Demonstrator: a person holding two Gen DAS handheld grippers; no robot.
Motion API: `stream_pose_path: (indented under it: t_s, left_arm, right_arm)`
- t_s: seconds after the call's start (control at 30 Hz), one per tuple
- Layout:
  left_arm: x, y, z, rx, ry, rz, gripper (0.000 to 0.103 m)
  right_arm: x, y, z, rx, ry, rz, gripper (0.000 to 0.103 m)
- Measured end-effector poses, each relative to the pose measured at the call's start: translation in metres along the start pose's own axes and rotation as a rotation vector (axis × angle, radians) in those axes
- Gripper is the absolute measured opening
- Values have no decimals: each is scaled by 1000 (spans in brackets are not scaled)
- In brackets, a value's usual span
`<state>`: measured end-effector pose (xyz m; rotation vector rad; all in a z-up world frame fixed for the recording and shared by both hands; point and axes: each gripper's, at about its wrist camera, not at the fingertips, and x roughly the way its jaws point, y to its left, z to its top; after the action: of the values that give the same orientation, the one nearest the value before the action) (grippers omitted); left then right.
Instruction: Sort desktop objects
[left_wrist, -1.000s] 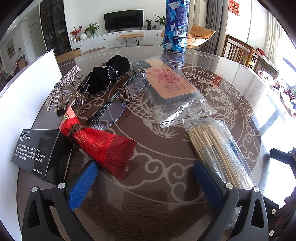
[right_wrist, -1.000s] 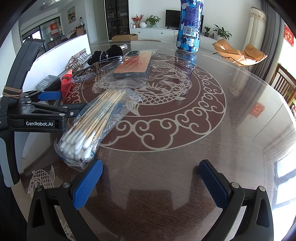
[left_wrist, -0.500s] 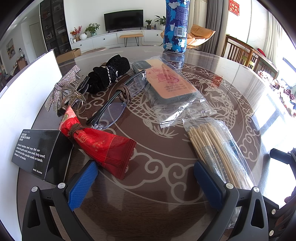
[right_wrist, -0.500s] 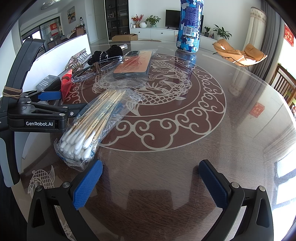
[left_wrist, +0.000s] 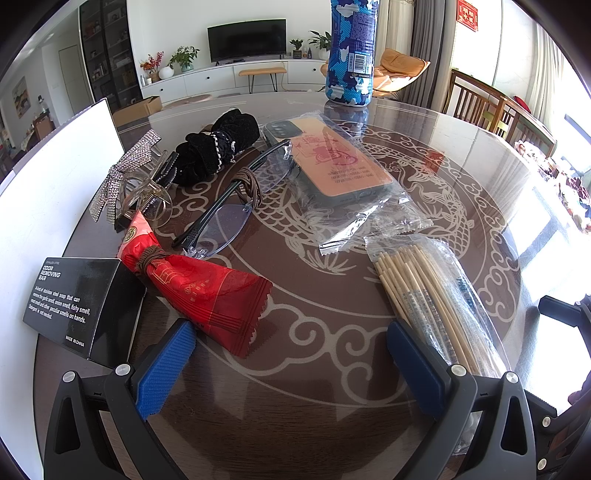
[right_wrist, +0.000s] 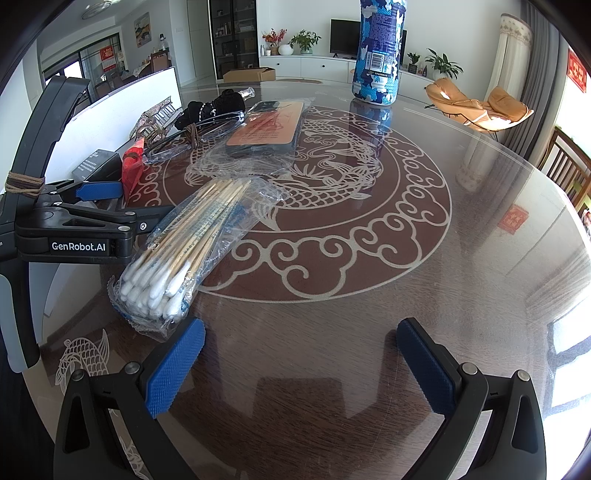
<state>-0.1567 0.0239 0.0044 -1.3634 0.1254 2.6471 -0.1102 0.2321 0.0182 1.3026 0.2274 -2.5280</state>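
Observation:
On the round glass table lie a red packet, a black box, glasses, a black scrunchie, a rhinestone bow clip, a bagged phone case and a bag of cotton swabs, which the right wrist view also shows. My left gripper is open and empty, low over the table between the red packet and the swabs. My right gripper is open and empty over bare glass, right of the swab bag.
A tall blue camouflage bottle stands at the far side of the table. A white board runs along the left edge. The left gripper's body shows at the left in the right wrist view. Chairs stand beyond the table.

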Motion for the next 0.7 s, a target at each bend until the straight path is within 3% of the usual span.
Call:
stream_pose_path:
  t_s: [0.7]
  left_arm:
    - [1,1,1,-1,0,1,103]
  right_arm:
    - [1,0,0,0,0,0,103]
